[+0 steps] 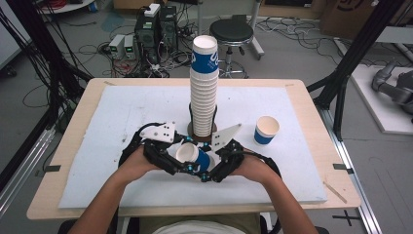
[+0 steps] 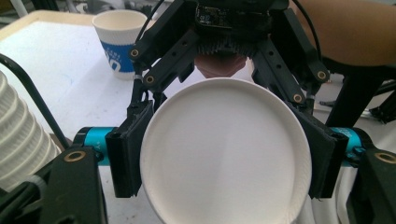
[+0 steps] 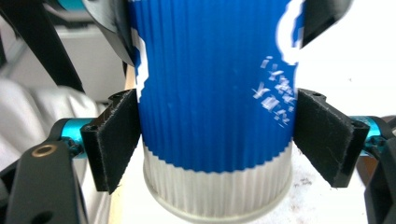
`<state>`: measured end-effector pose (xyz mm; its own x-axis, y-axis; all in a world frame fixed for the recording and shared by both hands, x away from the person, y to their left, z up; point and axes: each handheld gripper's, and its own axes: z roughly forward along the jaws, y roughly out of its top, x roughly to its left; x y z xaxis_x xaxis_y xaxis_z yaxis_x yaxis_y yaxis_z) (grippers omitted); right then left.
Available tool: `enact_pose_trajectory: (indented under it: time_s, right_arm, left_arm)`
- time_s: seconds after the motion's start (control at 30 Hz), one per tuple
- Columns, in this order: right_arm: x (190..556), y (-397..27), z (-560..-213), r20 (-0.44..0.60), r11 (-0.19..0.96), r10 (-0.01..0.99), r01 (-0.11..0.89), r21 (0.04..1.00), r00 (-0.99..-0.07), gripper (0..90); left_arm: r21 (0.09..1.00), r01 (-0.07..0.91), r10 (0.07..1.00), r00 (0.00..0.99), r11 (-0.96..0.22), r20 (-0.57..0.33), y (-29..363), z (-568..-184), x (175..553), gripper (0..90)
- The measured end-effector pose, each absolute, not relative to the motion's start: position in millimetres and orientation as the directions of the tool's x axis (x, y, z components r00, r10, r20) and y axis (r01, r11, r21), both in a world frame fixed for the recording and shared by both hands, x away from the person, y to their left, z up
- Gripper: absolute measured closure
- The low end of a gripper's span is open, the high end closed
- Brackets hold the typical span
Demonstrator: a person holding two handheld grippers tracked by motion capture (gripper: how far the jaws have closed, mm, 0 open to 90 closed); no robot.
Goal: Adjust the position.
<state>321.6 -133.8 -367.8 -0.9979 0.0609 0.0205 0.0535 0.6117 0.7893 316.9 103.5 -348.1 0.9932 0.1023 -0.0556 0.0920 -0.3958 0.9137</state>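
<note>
High view: a tall stack of cups [image 1: 203,87] is seen on the table [image 1: 122,117]. A single cup [image 1: 195,156] is held sideways, clamped at its rim by the left gripper [image 1: 187,165]. The right gripper [image 1: 210,171] is opened around its base, apparently released; stacking is judged still pending.

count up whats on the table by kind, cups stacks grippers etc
single paper cups: 2, one held between the grippers, one standing alone at the right
stacks of nested cups: 1, tall, on a dark base
grippers: 2, left gripper and right gripper
white mat: 1
total: 6
</note>
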Motion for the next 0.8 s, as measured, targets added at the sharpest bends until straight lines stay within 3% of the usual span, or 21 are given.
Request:
enact_pose_trajectory:
  time_s: [0.17, 0.57, 0.8]
  right_arm:
    - [326, -149, -361, 0.049, 0.515, 0.083, 0.085, 0.853, -0.995, 13.7]
    - [337, -179, -355, 0.083, 0.268, 0.160, 0.124, 0.955, -0.984, 13.6]
    - [337, -180, -360, 0.096, 0.253, 0.140, 0.129, 0.959, -0.985, 13.4]
  left_arm:
    - [0.937, 0.101, 0.118, 0.991, -0.336, -0.065, 111, -349, 320, 29.1]
    - [0.991, 0.089, 0.160, 0.984, -0.099, -0.072, 135, -345, 326, 29.0]
    - [0.994, 0.078, 0.136, 0.988, -0.073, -0.067, 132, -347, 325, 29.0]
